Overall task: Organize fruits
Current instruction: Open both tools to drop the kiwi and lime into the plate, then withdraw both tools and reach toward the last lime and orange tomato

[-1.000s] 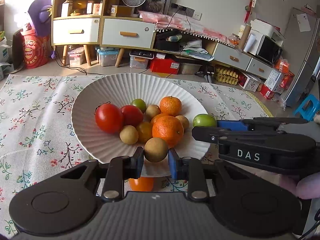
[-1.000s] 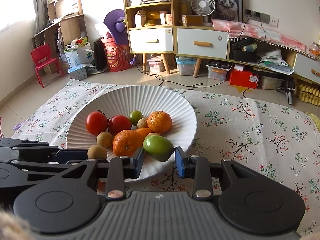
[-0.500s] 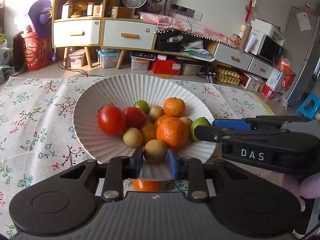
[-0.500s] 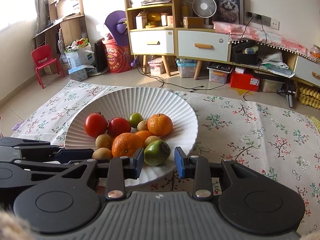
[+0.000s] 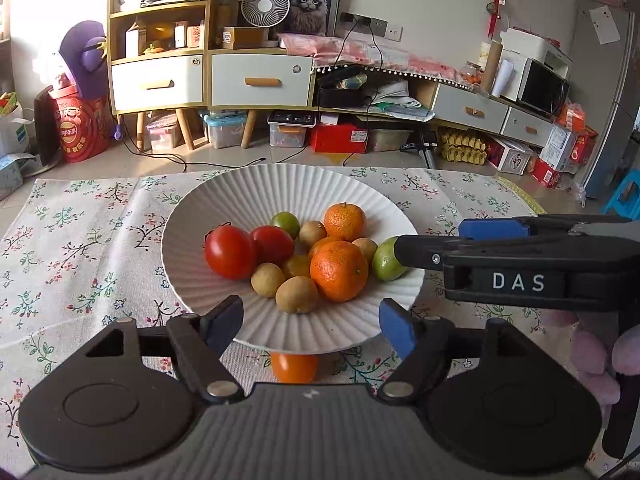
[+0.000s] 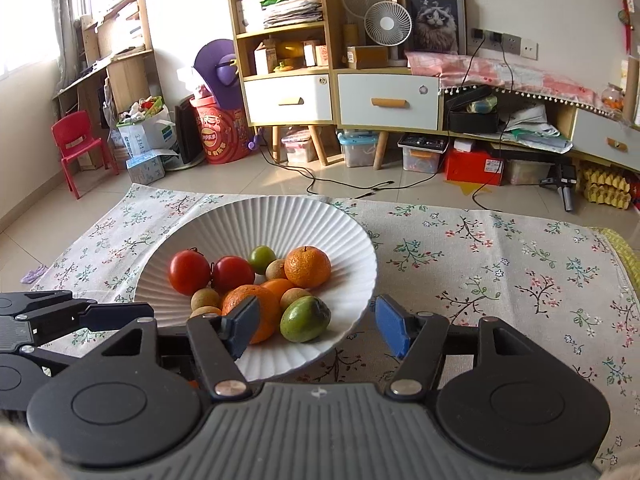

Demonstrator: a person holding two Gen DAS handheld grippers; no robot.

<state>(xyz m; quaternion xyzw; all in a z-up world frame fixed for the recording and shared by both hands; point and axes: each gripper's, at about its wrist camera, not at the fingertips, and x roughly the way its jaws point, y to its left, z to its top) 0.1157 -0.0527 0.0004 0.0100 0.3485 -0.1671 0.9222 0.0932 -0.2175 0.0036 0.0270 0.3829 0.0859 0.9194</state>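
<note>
The left tongs (image 5: 311,322) hang released at the near edge of the ribbed white plate (image 5: 224,200), their blue-padded fingers (image 5: 394,330) spread wide with nothing between them. The plate sits on a bench covered by a floral cloth (image 5: 80,240).

On the plate, from left to right, lie two red tomatoes touching each other, the larger tomato (image 5: 230,252) nearer and the smaller tomato (image 5: 274,244) just beyond it. Behind them sits a small green fruit (image 5: 286,222). Toward the middle come several little tan-brown fruits: one brown fruit (image 5: 267,279) beside another brown fruit (image 5: 297,294) at the near side of the heap, both touching the big orange (image 5: 339,270). A second orange (image 5: 345,221) lies farther back. At the right of the heap a green lime (image 5: 385,258) rests against the plate's inner wall, partly hidden in the left view by the right tongs' finger.

Off the plate, an orange fruit on the cloth (image 5: 294,367) peeks out just under the plate's near rim, between the left tongs' fingers.

The right tongs (image 6: 316,328) are likewise released, fingers wide apart and holding nothing; in the right view the green lime sits on the plate just beyond their left finger (image 6: 242,326), free of both pads.
</note>
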